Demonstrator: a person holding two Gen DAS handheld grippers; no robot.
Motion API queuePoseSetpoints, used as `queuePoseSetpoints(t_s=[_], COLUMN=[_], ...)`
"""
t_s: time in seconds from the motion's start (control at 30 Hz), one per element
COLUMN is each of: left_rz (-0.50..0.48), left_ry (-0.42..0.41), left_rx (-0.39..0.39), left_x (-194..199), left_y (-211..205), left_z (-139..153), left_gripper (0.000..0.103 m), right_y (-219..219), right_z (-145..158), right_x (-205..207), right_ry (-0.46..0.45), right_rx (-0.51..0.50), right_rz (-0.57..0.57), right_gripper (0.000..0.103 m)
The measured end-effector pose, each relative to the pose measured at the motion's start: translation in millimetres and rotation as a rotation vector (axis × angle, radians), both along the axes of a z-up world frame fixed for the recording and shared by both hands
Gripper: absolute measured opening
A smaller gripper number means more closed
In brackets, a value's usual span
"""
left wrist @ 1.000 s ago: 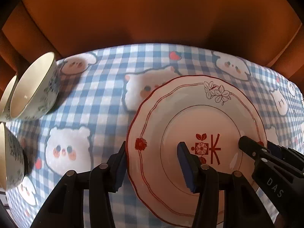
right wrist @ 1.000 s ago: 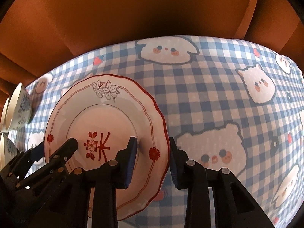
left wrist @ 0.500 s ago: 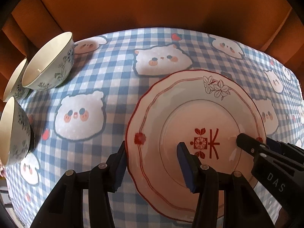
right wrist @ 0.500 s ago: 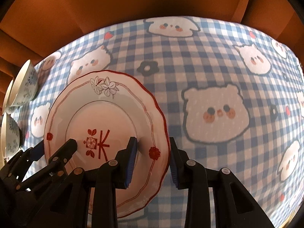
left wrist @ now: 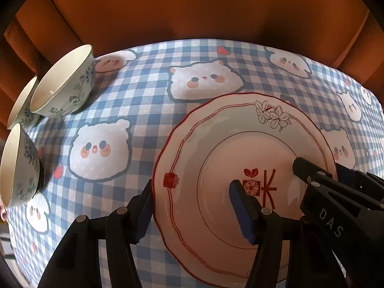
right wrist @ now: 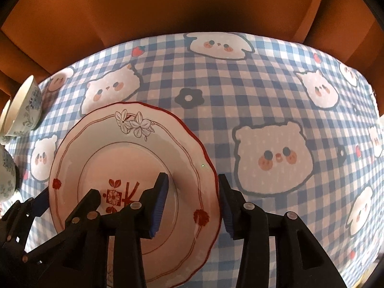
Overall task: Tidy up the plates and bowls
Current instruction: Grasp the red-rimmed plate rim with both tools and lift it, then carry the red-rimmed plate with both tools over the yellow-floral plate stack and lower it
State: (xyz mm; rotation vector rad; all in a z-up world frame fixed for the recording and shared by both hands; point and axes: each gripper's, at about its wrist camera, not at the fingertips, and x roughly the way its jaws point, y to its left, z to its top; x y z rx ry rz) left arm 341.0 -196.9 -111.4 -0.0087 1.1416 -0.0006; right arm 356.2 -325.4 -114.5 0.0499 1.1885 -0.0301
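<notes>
A white plate with a scalloped red rim, red flower marks and grey blossoms lies on the blue checked tablecloth. My left gripper straddles its left rim, one blue pad outside the edge and one over the well. My right gripper straddles the right rim the same way. Both sets of jaws are opening, and a thin gap shows between the outer pads and the rim. Three white bowls with blue flower patterns stand at the left.
The tablecloth carries bear faces and spreads wide to the right of the plate. An orange-brown fabric backdrop rises beyond the table's far edge. In the right wrist view the bowls sit at the far left edge.
Both grippers moved across the cloth with the plate between them, then stopped. In the last half second both pairs of fingers spread wider, away from the plate's rim.
</notes>
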Motion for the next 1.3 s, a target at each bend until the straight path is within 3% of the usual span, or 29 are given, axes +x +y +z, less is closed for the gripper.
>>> queuePoseSetpoints(t_s=[0.2,0.5,1.0,1.3], left_rz=[-0.003,-0.019,-0.093,-0.199], left_ry=[0.001,-0.041,-0.065,-0.081], left_rx=[0.0,0.003,-0.031,-0.057], left_x=[-8,-28,-82,-117], left_y=[4,15,55,61], left_z=[6,38,78,89], left_gripper=[0.062,0.062,0.061,0.061], right_y=[4,10,36,46], right_z=[6,36,79,91], right_x=[0,-26,-96,-147], right_ry=[0.003,-0.044,-0.092,-0.109], right_rx=[-0.009,-0.002,-0.035,-0.057], right_rz=[0.008,0.004,-0.035,-0.124], right_gripper=[0.046,0.046,0.046,0.046])
